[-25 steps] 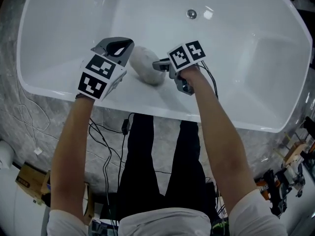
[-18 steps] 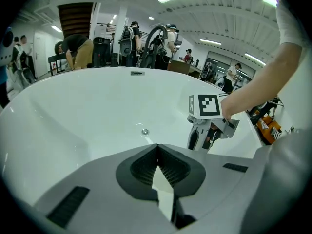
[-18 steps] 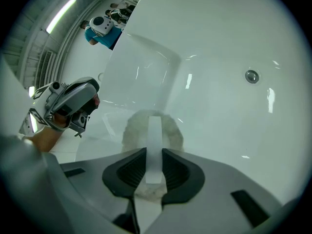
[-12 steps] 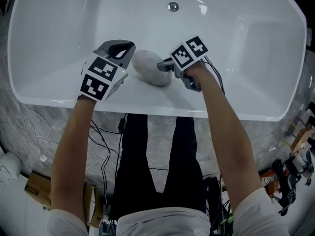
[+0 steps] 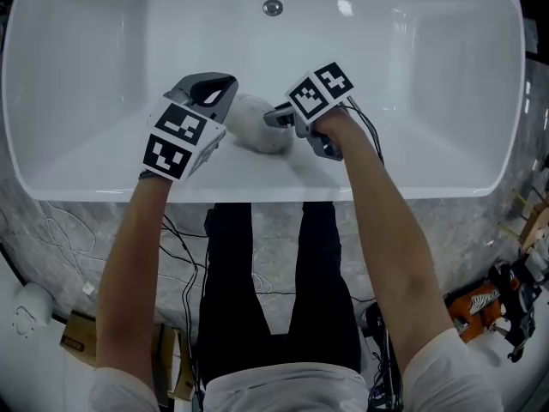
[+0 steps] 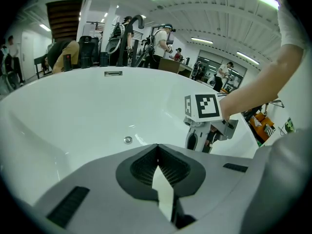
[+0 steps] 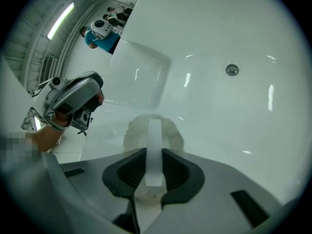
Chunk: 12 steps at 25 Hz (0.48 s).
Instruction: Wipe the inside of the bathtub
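Filling most of the head view, a white bathtub [image 5: 446, 75] lies beneath a person's two outstretched arms [image 5: 377, 221]. The left gripper [image 5: 216, 84] hovers over the near inner wall, its jaws pressed together on nothing. The right gripper [image 5: 273, 117] is clamped on a pale strap of a fuzzy grey wiping pad [image 5: 256, 125]. The pad rests on that near wall between the two grippers. A small round drain [image 5: 273, 8] sits on the far side.

The bathtub [image 5: 86, 178] runs off the top edge; left tool [image 5: 208, 87] hides part of the grey sponge [image 5: 259, 127]
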Motion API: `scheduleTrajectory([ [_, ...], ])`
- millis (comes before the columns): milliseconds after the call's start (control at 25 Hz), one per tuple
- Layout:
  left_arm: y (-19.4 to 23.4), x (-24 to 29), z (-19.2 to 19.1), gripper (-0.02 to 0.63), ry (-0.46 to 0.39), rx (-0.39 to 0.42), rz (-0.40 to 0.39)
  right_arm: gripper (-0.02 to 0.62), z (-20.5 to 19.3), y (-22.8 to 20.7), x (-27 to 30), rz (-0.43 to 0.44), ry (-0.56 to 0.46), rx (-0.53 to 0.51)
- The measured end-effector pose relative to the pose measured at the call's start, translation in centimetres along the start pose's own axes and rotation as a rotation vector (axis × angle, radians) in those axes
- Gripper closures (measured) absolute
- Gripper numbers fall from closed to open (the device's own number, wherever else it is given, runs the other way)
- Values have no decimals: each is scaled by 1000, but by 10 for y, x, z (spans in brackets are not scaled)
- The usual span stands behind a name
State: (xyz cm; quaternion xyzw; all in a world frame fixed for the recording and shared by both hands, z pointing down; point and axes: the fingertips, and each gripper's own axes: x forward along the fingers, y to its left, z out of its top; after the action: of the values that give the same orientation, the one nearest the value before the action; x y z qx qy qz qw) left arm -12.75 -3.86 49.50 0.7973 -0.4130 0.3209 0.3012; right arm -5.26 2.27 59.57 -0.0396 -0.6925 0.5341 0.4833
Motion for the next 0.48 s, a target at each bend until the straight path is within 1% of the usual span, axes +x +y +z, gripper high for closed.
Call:
scheduleTrajectory([
  [240,0,11,1,594,21,14,-5,500,7,4,12,18,10,-54],
  [480,2,18,-3,594,35,11,-10,500,8,1,19,37,-13,-60],
])
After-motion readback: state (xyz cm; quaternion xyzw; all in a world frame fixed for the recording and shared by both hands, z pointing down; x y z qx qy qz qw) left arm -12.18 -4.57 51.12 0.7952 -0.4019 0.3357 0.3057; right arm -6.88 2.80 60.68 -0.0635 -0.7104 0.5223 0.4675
